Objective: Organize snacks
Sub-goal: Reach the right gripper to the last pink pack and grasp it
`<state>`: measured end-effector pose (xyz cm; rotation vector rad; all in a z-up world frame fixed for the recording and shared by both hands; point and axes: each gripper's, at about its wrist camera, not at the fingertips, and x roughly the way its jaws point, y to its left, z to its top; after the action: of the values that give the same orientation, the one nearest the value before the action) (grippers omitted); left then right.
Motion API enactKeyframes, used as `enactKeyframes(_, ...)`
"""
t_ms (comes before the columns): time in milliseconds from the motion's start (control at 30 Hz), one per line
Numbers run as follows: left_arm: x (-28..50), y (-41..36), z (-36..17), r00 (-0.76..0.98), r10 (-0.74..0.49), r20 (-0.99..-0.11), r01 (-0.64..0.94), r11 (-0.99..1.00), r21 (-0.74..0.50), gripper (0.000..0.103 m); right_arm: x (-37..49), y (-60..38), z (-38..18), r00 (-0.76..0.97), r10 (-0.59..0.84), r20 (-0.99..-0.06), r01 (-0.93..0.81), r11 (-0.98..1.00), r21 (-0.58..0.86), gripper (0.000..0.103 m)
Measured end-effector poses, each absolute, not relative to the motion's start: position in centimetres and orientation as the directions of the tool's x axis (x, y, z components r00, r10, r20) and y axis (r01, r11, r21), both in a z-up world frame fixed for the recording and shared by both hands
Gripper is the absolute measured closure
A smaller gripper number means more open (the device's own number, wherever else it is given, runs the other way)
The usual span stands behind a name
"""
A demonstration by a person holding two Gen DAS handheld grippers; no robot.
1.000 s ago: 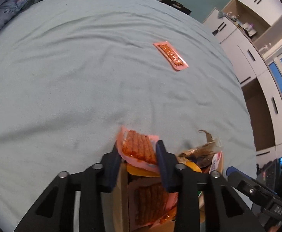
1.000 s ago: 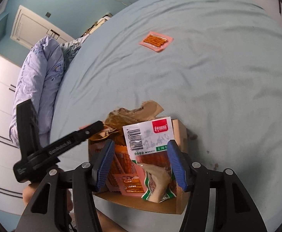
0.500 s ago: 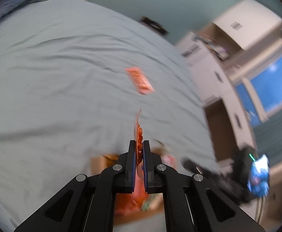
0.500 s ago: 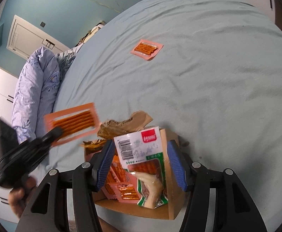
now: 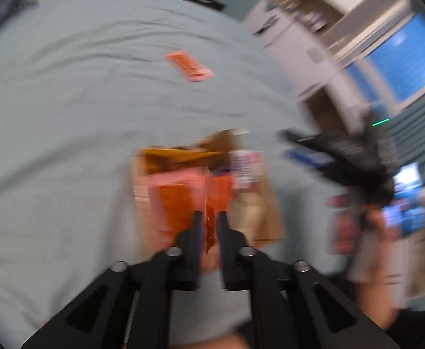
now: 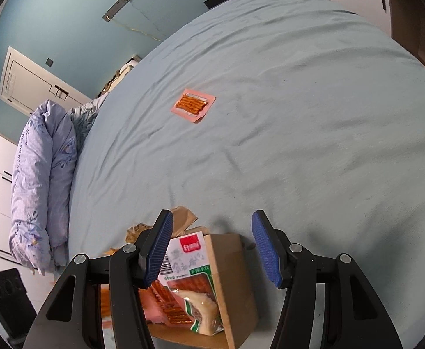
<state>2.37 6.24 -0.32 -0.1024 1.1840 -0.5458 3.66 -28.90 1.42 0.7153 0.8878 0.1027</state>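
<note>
Left wrist view, blurred by motion: I am holding the left gripper [image 5: 209,224] just above the near side of the cardboard box [image 5: 266,206], and its jaws are opening, standing narrow, with an orange snack packet [image 5: 209,218] hanging edge-on in the gap; I cannot tell whether the pads are pressing on it. The box is sitting on the pale blue bedsheet [image 5: 67,122] and is holding more orange and pink packets. At the right of this view a hand [image 5: 378,226] is carrying the other black tool.

Right wrist view: I am holding the right gripper [image 6: 212,247] over the same box, its jaws standing about half open with nothing between the blue pads [image 6: 266,250]. Beneath them a white-and-green packet [image 6: 189,273] is leaning upright against the box's right wall [image 6: 233,279], beside pink packets of orange sticks [image 6: 166,305].

Farther off, one pink packet [image 6: 192,105] is lying flat and alone on the sheet, well apart from the box. At the far left, a folded lilac quilt [image 6: 42,180] is lying along the bed's edge.
</note>
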Motion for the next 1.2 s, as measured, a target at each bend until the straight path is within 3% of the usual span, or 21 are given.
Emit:
enactKeyframes(33, 2.4, 5.9, -0.4, 0.304, -0.385, -0.871, 0.351, 0.895, -0.274, 0.066, 3.7, -28.8, 1.4, 0.642, 0.366, -0.674, 0.202, 0.768, 0.608, 0.048)
enactKeyframes(100, 2.5, 5.6, -0.3, 0.381, -0.290, -0.878, 0.345, 0.926, -0.156, 0.033, 3.7, -28.5, 1.6, 0.638, 0.366, -0.677, 0.195, 0.774, 0.602, 0.048)
enactKeyframes(167, 3.2, 5.6, 0.3, 0.446, -0.269, -0.854, 0.324, 0.937, -0.126, 0.027, 4.0, -28.5, 1.7, 0.635, 0.360, -0.683, 0.186, 0.787, 0.588, 0.048)
enactKeyframes(367, 8.2, 3.9, 0.7, 0.531, -0.167, -0.831, 0.236, 0.971, -0.044, 0.027, 5.2, -27.3, 1.8, 0.603, 0.308, -0.736, 0.156, 0.859, 0.488, 0.048)
enactKeyframes(633, 10.9, 2.7, -0.4, 0.541, -0.092, -0.836, 0.234, 0.971, 0.045, 0.026, 6.9, -25.4, 2.2, 0.618, 0.149, -0.772, 0.124, 0.951, 0.283, 0.048)
enactKeyframes(867, 12.3, 3.9, -1.1, 0.492, -0.140, -0.859, 0.212, 0.977, -0.038, 0.026, 10.1, -25.6, 2.2, 0.587, 0.100, -0.803, 0.119, 0.971, 0.208, 0.048)
enactKeyframes(1000, 12.7, 4.3, -1.5, 0.472, -0.136, -0.871, 0.202, 0.978, -0.043, 0.026, 17.1, -25.1, 3.6, 0.549, 0.124, -0.826, 0.052, 0.982, 0.182, 0.046)
enactKeyframes(1067, 12.9, 4.6, -1.9, 0.450, -0.142, -0.882, 0.186, 0.981, -0.063, 0.026, 21.6, -23.9, 3.5, 0.530, 0.072, -0.845, 0.021, 0.995, 0.097, 0.035)
enactKeyframes(1200, 13.4, 5.3, -2.1, 0.426, -0.176, -0.887, 0.161, 0.980, -0.117, 0.026, 30.0, -21.1, 1.4, 0.440, -0.020, -0.898, -0.063, 0.997, -0.054, 0.035)
